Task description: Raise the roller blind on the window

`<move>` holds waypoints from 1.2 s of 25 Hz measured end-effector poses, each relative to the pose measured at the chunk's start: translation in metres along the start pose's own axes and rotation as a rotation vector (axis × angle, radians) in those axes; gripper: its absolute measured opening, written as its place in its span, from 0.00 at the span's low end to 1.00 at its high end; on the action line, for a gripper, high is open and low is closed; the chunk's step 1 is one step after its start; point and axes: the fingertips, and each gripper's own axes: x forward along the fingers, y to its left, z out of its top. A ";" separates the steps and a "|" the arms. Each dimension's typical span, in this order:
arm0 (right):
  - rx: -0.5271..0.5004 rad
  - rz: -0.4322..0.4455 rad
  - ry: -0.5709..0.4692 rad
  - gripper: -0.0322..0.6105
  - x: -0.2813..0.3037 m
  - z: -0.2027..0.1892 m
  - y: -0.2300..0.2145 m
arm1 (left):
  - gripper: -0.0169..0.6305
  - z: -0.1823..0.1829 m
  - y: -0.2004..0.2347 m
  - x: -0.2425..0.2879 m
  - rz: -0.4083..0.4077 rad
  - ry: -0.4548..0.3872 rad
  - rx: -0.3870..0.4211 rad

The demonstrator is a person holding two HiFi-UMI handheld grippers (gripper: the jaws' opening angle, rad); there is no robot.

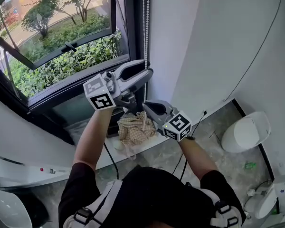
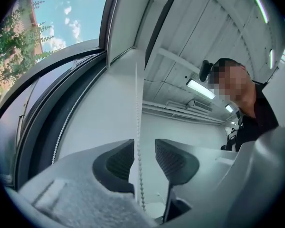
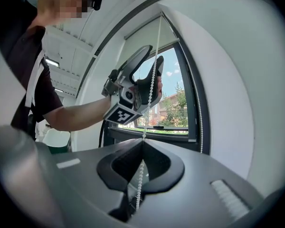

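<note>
The bead chain [image 3: 155, 70] of the roller blind [image 3: 142, 39] hangs at the right edge of the window, its long axis straight up and down: a thin string of small white balls. Only my right gripper view shows the blind itself, a pale flat sheet covering the top of the glass. My head view gives just the chain against the dark window frame [image 1: 128, 23] beside a smooth white wall [image 1: 213, 42]. My right gripper [image 3: 142, 140] sits low, its dark fingers clenched on the chain. My left gripper [image 2: 145, 148] is higher and tilted upward, its finely ribbed fingers released, the chain running loose between them. The head view alone shows a crumpled checked beige cloth [image 1: 135, 127] on the ledge below.
</note>
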 end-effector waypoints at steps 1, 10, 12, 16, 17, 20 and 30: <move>0.000 -0.002 -0.001 0.06 -0.001 0.000 -0.001 | 0.23 0.003 -0.001 0.002 -0.005 -0.004 0.010; -0.002 -0.002 0.039 0.06 -0.001 -0.014 -0.002 | 0.05 -0.010 0.009 -0.002 0.075 0.046 0.058; 0.006 0.001 0.100 0.06 -0.001 -0.036 -0.001 | 0.05 -0.030 0.015 -0.010 0.103 0.094 0.061; 0.027 0.017 0.289 0.06 -0.005 -0.099 0.005 | 0.05 -0.087 0.026 -0.039 0.168 0.189 0.045; 0.035 0.027 0.346 0.06 -0.008 -0.115 0.008 | 0.05 -0.104 0.028 -0.047 0.179 0.211 0.044; 0.041 0.060 0.478 0.06 -0.013 -0.145 0.014 | 0.05 -0.133 0.034 -0.067 0.225 0.233 0.026; -0.048 -0.011 0.025 0.25 -0.020 0.028 -0.014 | 0.05 -0.128 0.031 -0.078 0.260 0.195 -0.023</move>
